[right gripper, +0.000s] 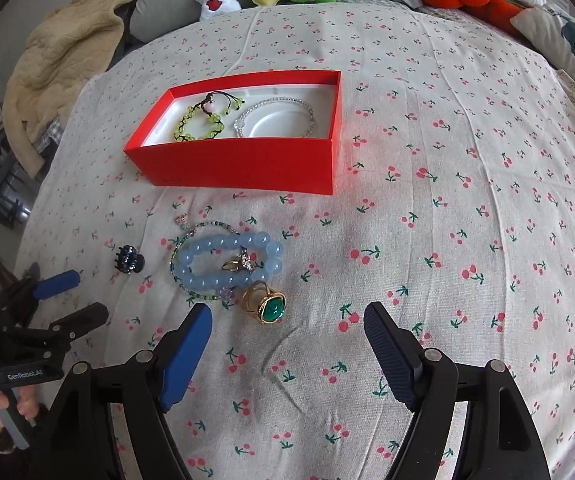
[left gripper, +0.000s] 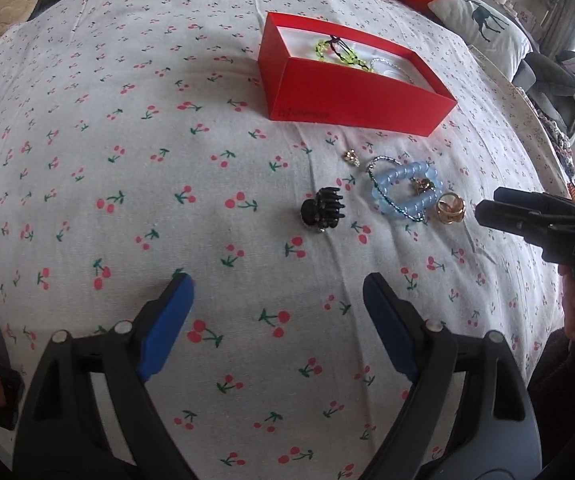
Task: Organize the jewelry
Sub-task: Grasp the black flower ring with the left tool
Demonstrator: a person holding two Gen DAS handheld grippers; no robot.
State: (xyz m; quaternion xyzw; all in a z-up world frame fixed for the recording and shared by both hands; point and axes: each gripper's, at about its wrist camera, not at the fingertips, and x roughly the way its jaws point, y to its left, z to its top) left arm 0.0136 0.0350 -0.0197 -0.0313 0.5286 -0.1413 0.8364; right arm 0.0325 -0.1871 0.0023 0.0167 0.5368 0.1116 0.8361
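Two bracelets in red box (right gripper: pixel 243 160), green-stoned gold ring (right gripper: pixel 265 306), perhaps enamel

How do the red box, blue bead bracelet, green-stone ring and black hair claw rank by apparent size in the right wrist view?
1. red box
2. blue bead bracelet
3. green-stone ring
4. black hair claw, though its gap to the ring is modest.

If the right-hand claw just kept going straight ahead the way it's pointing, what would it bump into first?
Probably the gold ring with the green stone, just ahead of the open right gripper, slightly toward its left finger. The blue bead bracelet lies just beyond. Depth is uncertain.
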